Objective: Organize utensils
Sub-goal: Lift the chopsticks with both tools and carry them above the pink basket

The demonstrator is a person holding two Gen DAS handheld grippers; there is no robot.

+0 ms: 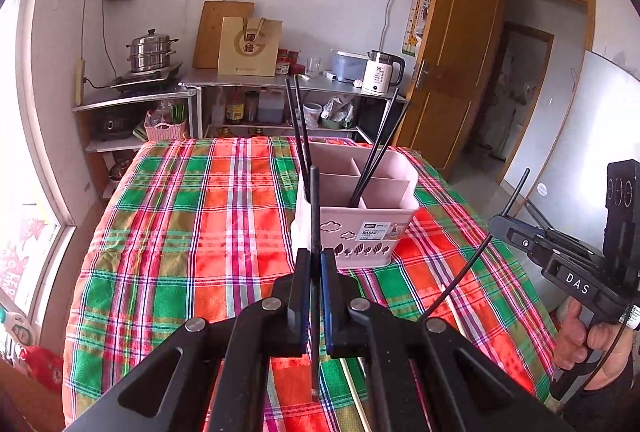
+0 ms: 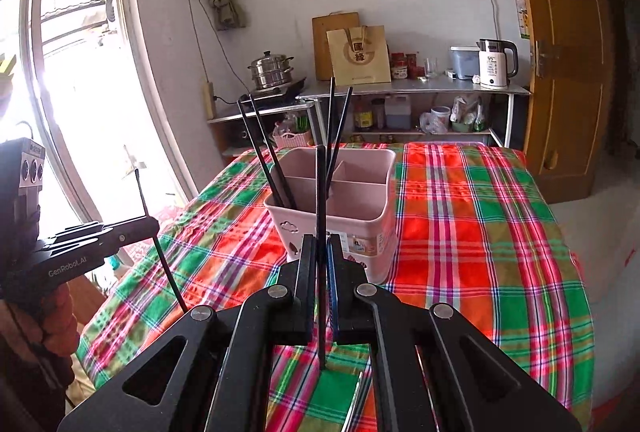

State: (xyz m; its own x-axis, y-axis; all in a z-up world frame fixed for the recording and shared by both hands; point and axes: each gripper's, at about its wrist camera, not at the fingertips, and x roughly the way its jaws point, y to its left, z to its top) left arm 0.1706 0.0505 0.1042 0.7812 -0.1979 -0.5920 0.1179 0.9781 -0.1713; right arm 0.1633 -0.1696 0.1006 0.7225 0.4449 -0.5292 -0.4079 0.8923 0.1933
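bright plaid cloth [image 1: 192,232] covers the surface, with a steel shelf [image 1: 256,81] by the wall behind.

a pink basket [image 1: 360,216] stands on the cloth. two pairs of black chopsticks [image 1: 298,119] stand in it with tips up. one pair leans left, and the other pair [image 1: 384,135] leans right.

the left hand-held gripper [image 1: 315,264] is clenched on one black chopstick [image 1: 315,199]. that stick stands almost straight up and down, in the air just in front of the basket.

the right hand-held gripper [image 2: 320,252] is clenched on another black chopstick [image 2: 320,191]. it too points up, with its low end hanging over the cloth near the basket. a hand [image 1: 592,348] holds that gripper's grip.
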